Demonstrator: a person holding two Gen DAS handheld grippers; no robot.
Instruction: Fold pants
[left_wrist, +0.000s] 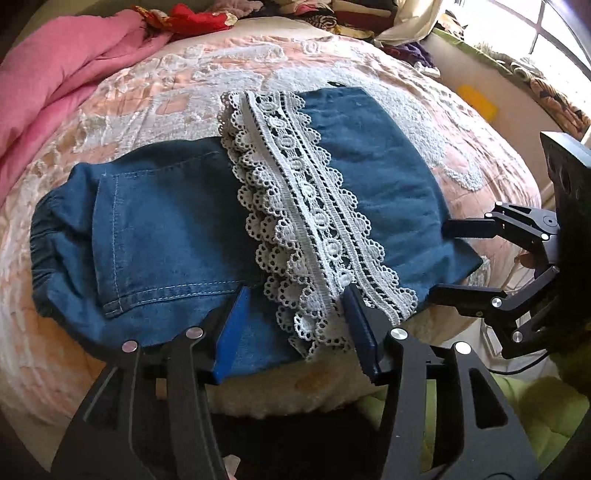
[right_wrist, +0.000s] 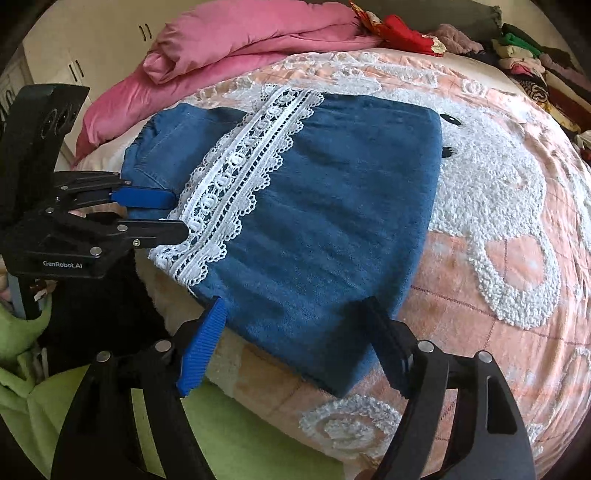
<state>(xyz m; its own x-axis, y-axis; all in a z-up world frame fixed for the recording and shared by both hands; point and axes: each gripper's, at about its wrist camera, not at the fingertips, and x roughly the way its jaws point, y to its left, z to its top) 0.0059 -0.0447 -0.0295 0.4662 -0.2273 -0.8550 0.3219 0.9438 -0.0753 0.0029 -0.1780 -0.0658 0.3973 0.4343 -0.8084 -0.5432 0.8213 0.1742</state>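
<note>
Blue denim pants (left_wrist: 166, 229) lie folded on the bed, and a white lace hem (left_wrist: 303, 221) runs across the top of the fold. My left gripper (left_wrist: 295, 317) is open at the near edge; its blue pads straddle the lace end and some denim without pressing on them. In the right wrist view the pants (right_wrist: 332, 203) and lace hem (right_wrist: 240, 173) fill the middle. My right gripper (right_wrist: 295, 332) is open, one finger on each side of the near denim corner, holding nothing. The left gripper (right_wrist: 173, 214) shows at the left there, and the right gripper (left_wrist: 439, 262) shows at the right in the left wrist view.
The bedspread (right_wrist: 498, 258) is peach with fluffy white patterns. A pink quilt (right_wrist: 229, 44) is bunched at the far side, with piled clothes (right_wrist: 535, 62) behind it. A green blanket (right_wrist: 240, 443) lies below the bed's near edge. A window (left_wrist: 554, 33) is at the far right.
</note>
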